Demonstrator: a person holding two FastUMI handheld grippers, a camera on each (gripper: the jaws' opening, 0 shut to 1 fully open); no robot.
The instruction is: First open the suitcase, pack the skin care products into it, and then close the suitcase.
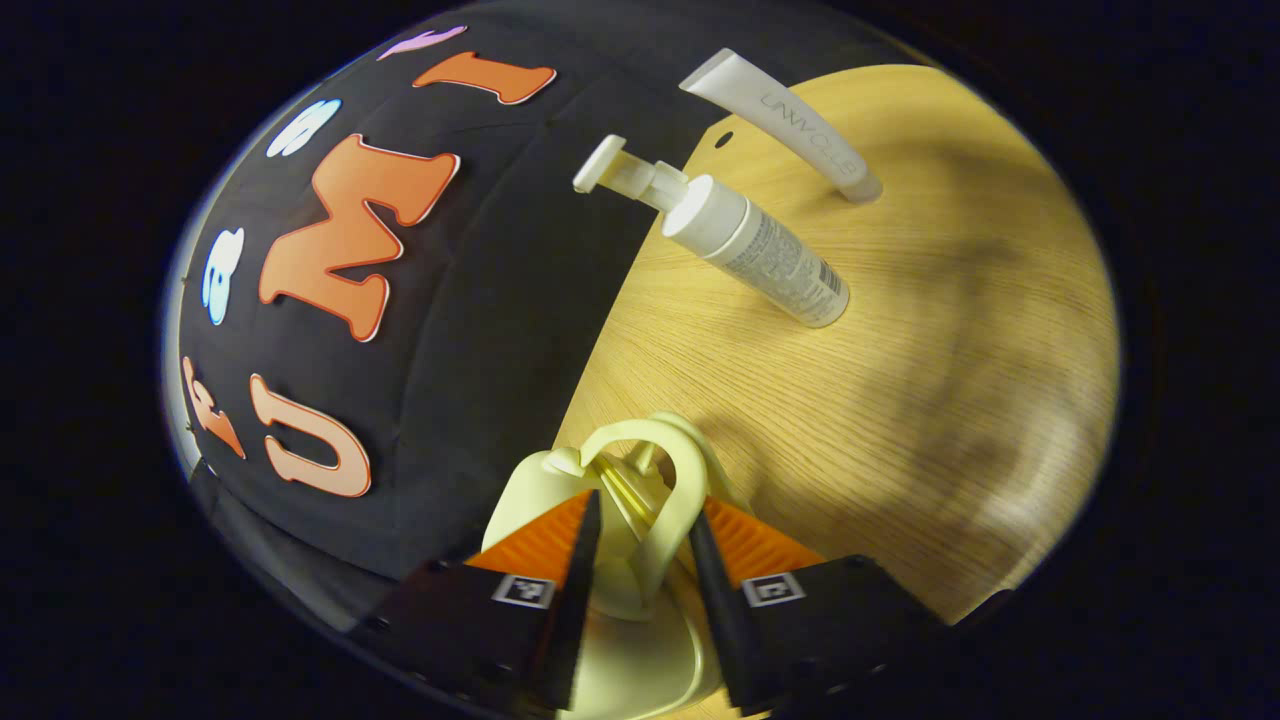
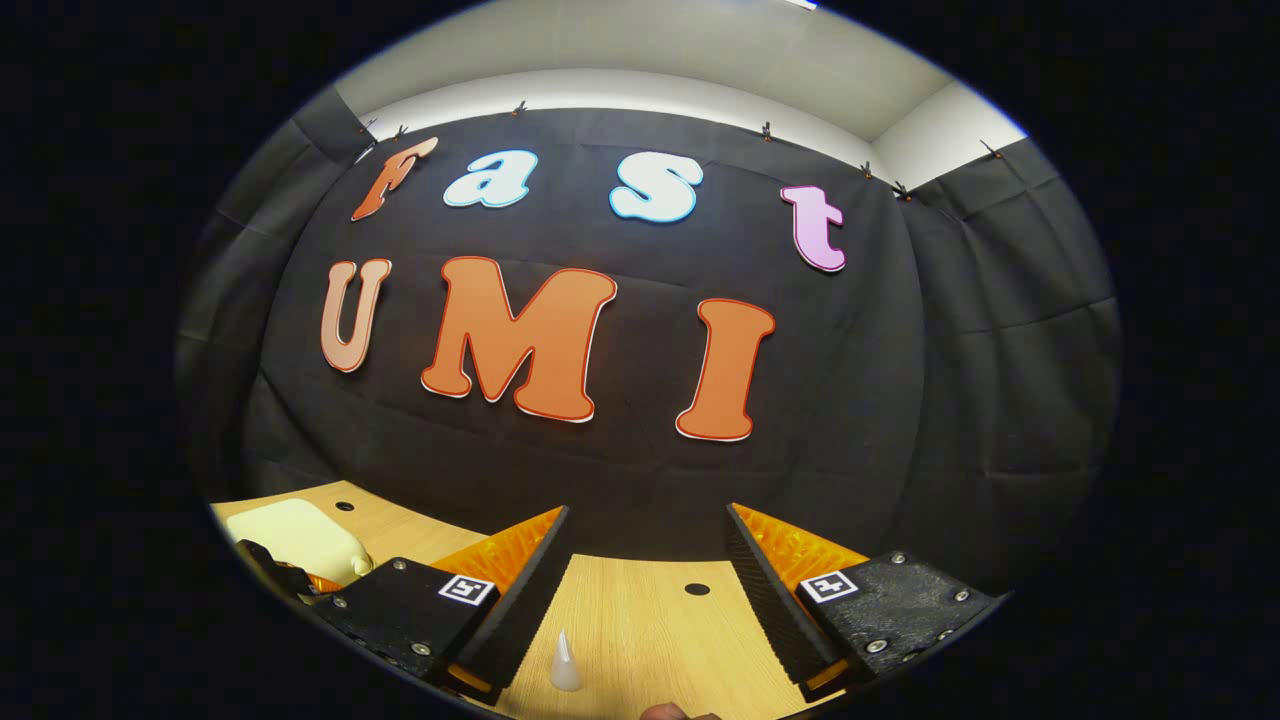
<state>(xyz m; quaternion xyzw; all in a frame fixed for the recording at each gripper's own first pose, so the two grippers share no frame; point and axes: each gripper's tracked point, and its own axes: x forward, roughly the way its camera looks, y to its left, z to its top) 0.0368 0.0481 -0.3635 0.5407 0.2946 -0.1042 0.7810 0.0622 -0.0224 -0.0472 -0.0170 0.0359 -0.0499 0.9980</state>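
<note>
In the left gripper view my left gripper (image 1: 645, 502) is shut on the looped handle (image 1: 672, 470) of a pale yellow suitcase (image 1: 640, 660), whose body lies under the fingers, lid down. Beyond it a white pump bottle (image 1: 745, 245) and a white tube (image 1: 790, 125) stand on the wooden table (image 1: 900, 400). In the right gripper view my right gripper (image 2: 648, 512) hangs open over the table with nothing between its fingers. At that view's far left the suitcase (image 2: 300, 538) appears, with the left gripper (image 2: 285, 578) at it.
A small clear cone-shaped cap (image 2: 565, 663) stands on the table (image 2: 640, 610) below my right gripper. The black cloth wall (image 2: 620, 470) runs close behind the table's far edge. A fingertip (image 2: 668, 712) peeks in at the bottom.
</note>
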